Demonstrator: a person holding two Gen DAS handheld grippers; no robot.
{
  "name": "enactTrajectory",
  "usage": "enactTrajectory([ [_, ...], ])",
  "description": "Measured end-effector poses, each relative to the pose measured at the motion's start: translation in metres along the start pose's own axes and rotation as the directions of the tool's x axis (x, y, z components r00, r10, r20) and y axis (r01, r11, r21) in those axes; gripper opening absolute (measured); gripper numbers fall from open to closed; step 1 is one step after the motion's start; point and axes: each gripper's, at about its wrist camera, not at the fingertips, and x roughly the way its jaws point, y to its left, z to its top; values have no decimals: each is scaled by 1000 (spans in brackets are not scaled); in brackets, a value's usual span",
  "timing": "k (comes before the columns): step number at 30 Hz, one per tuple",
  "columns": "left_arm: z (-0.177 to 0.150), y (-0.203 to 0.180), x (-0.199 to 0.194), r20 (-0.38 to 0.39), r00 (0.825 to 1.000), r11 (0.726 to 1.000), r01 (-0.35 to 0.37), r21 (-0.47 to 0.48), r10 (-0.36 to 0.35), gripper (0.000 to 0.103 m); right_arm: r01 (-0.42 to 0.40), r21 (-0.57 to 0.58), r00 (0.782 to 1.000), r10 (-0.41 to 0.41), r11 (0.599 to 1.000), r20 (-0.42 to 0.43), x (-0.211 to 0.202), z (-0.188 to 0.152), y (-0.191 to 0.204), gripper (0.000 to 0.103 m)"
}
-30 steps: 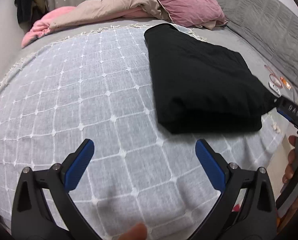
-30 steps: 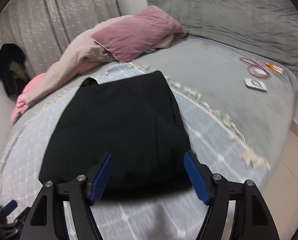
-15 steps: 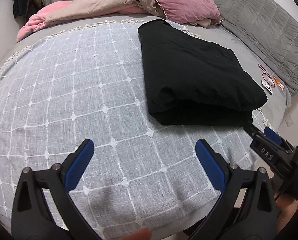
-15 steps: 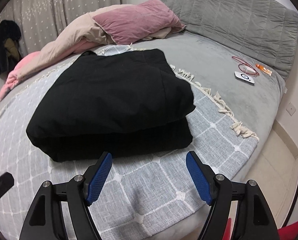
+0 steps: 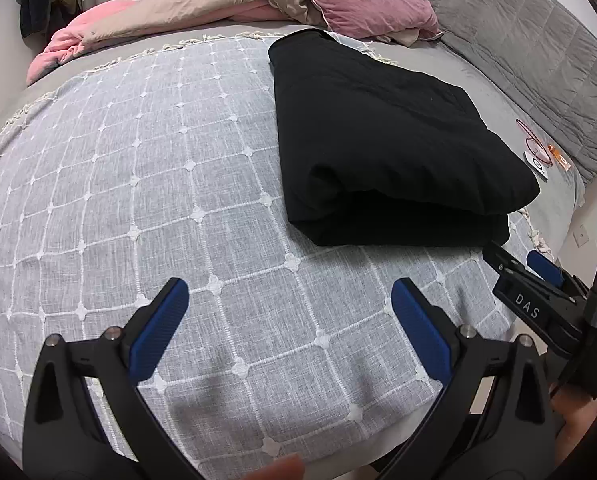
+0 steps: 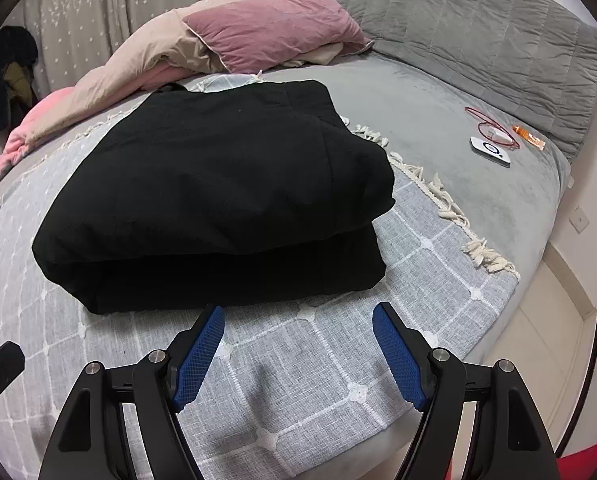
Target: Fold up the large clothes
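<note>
The left claw (image 5: 284, 320) hangs wide open over the checked throw (image 5: 138, 184), holding nothing, well to the left of the garment (image 5: 378, 140). The right claw (image 6: 298, 354) is just as wide open and empty, its tips just short of the garment's near edge.

The garment (image 6: 218, 184) is a black bundle folded in thick layers, lying on the throw (image 6: 418, 264), with the pink pillow (image 6: 270, 36) beyond it and a small white gadget (image 6: 490, 151) on the bed (image 6: 418, 108) to its right. It looks soft, bulky and fairly heavy for cloth; the layers would probably slide apart if lifted by one corner. The best hold seems to be the rounded near fold, pinched through all layers, one claw towards each end.

Compared with a second ago, the right claw has backed off the garment, where its tips overlapped the black cloth. The left view has drifted a little, so the garment sits lower and closer. The fold itself looks unchanged.
</note>
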Motion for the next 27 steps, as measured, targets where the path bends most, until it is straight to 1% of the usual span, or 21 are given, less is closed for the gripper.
enactTrajectory([
  [7, -1, 2, 0, -5, 1000, 1000, -3, -2, 3, 101, -1, -22, 1000, 1, 1000, -15, 2, -1, 5, 78],
  [27, -1, 2, 2, -8, 1000, 1000, -4, -6, 4, 101, -9, -15, 999, 8, 1000, -31, 5, -2, 4, 78],
])
